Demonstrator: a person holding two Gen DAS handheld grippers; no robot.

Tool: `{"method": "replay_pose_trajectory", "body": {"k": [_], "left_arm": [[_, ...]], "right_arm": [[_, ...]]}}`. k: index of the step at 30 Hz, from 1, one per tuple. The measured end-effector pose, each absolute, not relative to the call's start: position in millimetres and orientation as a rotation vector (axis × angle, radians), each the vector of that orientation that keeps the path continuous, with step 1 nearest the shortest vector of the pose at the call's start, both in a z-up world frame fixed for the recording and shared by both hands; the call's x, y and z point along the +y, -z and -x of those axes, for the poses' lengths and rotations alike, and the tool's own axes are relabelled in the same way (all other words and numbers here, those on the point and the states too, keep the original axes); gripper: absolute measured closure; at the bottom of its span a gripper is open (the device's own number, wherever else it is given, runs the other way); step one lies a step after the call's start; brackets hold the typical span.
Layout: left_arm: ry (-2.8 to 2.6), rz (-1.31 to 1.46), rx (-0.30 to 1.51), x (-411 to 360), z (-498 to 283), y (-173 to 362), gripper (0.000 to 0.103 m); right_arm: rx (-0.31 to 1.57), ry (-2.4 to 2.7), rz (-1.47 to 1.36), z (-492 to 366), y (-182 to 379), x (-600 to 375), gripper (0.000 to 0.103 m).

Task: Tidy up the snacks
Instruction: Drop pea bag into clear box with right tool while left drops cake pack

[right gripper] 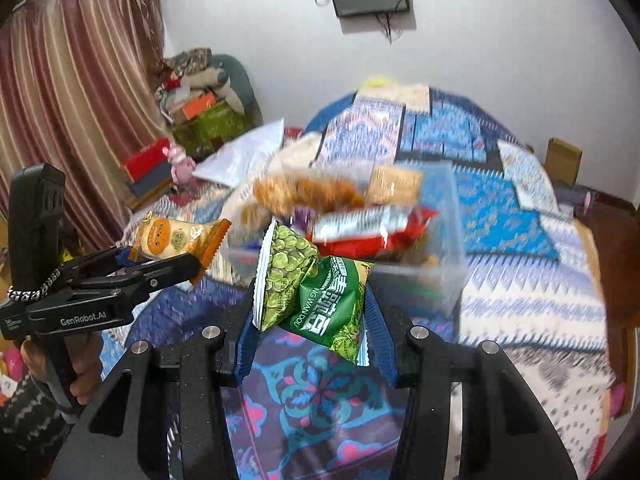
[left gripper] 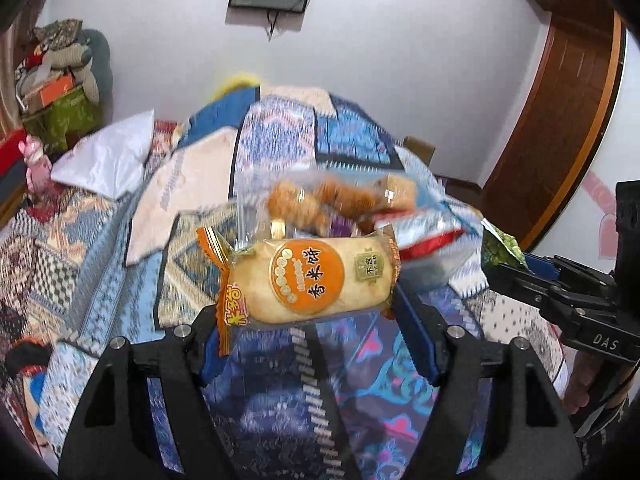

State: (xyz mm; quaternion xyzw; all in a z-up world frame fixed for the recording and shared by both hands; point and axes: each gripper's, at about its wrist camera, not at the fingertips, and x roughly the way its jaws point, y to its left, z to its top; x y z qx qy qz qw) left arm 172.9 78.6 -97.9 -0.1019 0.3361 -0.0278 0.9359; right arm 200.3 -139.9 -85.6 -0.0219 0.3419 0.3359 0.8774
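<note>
A: From the left wrist, we have the left gripper [left gripper: 316, 312] clamped on the rice cracker [left gripper: 308, 276], crosswise between the pads, held in the air above the bed [left gripper: 120, 216]. The bin [left gripper: 424, 256] of snacks sits just beyond it.

B: So we judge the step to be carrying it over the bin. We should keep it level, clear the near wall, and release only once above the pile.

A: Only the tip of the right gripper [left gripper: 504, 266] shows at the right edge here, with a scrap of green packet; the grip itself we cannot tell from this view.

B: The right wrist settles that. The right gripper [right gripper: 316, 320] is clenched on the pea packet [right gripper: 316, 292], also aloft before the bin [right gripper: 452, 248]. It also shows the left gripper [right gripper: 160, 260] side-on, with the cracker [right gripper: 176, 238] pinched near one end and jutting out.

A: Then we should go in one at a time, so the two don't collide.
</note>
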Motion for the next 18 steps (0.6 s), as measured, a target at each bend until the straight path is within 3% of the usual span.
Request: {"method": "replay_pose_trajectory", "body": {"k": [8,18], "left_arm": [[0.052,0.169,0.663,70,-213,88,0.030],[0.028,0.105,0.715,62,-254,116,0.030]], "right_arm": [[0.643,-0.660,0.053,-228,66,-133,0.058],[0.690,-0.625,0.071,-278,86,-108,0.057]]}}
